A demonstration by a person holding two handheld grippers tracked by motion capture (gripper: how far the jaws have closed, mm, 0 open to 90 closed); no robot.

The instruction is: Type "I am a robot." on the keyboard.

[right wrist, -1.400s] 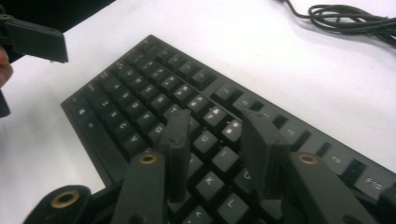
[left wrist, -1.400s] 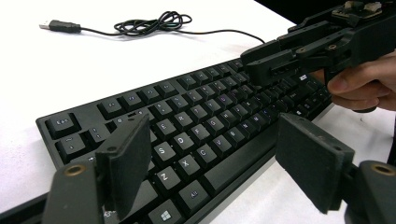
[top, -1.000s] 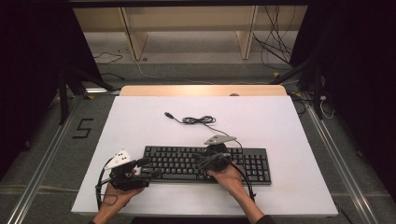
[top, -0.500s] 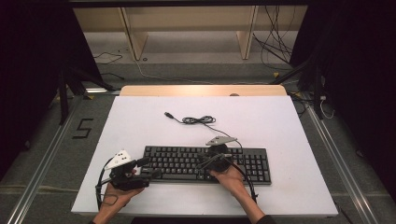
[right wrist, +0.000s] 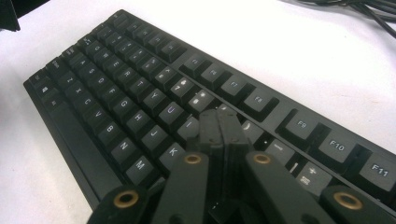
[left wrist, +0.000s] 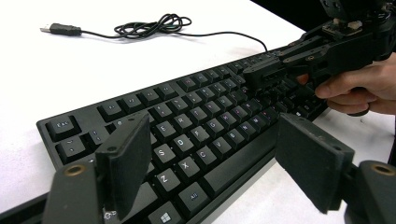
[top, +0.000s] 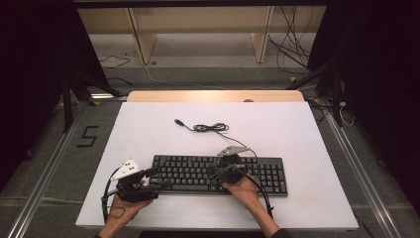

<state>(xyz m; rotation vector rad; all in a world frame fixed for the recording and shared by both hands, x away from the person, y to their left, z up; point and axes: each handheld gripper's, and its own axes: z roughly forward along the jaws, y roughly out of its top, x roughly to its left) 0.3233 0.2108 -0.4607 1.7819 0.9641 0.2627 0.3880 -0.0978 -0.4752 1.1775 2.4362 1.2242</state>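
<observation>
A black keyboard [top: 198, 172] lies on the white table [top: 297, 134], its cable coiled behind it and ending in a USB plug [top: 179, 122]. My left gripper [top: 158, 178] is open at the keyboard's left front corner; in the left gripper view its pads [left wrist: 126, 163] straddle the lower-left keys of the keyboard [left wrist: 187, 130]. My right gripper [top: 215, 173] is shut with nothing between its jaws. Its closed tips [right wrist: 222, 128] press down on the keys around O and P of the keyboard [right wrist: 116, 93]. The right gripper [left wrist: 261, 74] also shows over the middle rows in the left gripper view.
The coiled cable [top: 210, 128] lies on the table behind the keyboard. A wooden strip [top: 213, 95] borders the table's far edge, with shelving and loose wires on the floor beyond. Dark curtains flank both sides.
The right gripper has edged slightly left and down onto the keys. The left gripper and the keyboard have stayed in place.
</observation>
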